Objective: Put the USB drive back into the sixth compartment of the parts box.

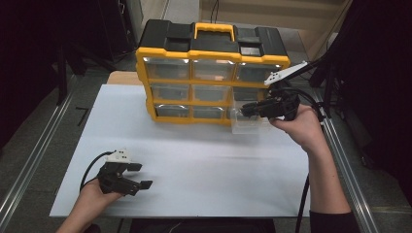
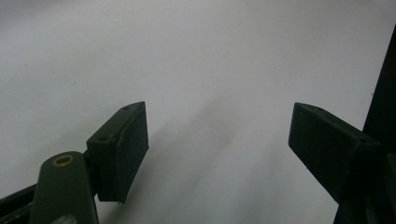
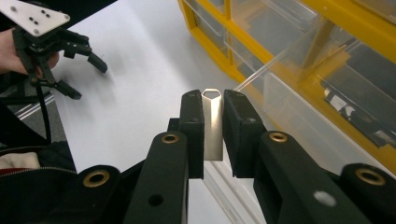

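No legible text, labels, brands or numbers — checked the organizer (image 1: 212, 73) and the metal piece (image 3: 213, 126); none readable.

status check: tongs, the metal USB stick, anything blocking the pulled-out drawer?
Right tongs shut on metal USB stick, at open clear drawer. Left tongs open, idle on white sheet. Nothing blocking.

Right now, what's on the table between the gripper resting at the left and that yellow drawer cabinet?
Nothing: in the high view, bare white table lies between the left gripper and the yellow drawer cabinet. The left gripper view also shows plain white surface ahead of its open jaws.
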Available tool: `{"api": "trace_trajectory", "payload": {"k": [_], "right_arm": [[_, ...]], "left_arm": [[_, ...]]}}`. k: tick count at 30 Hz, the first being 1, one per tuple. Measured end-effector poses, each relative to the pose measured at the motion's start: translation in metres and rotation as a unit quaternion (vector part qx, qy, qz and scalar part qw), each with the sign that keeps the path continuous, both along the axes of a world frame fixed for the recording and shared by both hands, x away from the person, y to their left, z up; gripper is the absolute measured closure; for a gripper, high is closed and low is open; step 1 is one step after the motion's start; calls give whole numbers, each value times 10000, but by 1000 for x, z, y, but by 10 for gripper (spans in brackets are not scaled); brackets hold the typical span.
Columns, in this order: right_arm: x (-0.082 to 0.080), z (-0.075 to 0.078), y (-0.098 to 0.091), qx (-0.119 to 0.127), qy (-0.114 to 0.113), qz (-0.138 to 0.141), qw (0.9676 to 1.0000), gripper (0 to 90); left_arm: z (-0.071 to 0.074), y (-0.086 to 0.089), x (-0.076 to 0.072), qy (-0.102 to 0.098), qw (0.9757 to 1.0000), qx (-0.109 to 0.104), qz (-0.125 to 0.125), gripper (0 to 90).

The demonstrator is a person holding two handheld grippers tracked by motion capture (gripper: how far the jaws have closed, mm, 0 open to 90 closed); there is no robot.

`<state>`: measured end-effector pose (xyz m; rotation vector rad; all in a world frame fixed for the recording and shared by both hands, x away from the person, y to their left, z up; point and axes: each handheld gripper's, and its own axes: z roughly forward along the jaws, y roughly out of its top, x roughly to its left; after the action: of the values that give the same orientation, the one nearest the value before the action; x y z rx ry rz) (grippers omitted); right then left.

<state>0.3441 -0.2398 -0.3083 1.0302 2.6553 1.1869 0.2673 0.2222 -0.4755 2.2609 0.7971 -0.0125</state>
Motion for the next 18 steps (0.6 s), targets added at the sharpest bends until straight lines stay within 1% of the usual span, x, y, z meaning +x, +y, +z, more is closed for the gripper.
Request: {"api": "trace_trajectory", "payload": {"k": [4,7,9,12,13,18], "right_arm": [[2,-1,0,-20,-7,-52,10000,763],[5,-1,-1,20,-19,-71,10000,763],[7,-2,-1,32,-23,-114,9999,763],[11,-5,0,-18,-44,-229,9997,762],[11,-5,0,-18,-44,-229,9997,762],[15,-10,0,-31,29,-315,9995,762]], "left_arm": [[0,0,0,-5,10000,13,6,214],[0,0,0,-7,10000,-5,1,214],[0,0,0,-6,10000,-16,7,214],[0,0,0,-3,10000,17,-3,214],[0,0,0,-6,10000,-11,-3,214],[0,1,0,-16,10000,-9,-2,214]]}}
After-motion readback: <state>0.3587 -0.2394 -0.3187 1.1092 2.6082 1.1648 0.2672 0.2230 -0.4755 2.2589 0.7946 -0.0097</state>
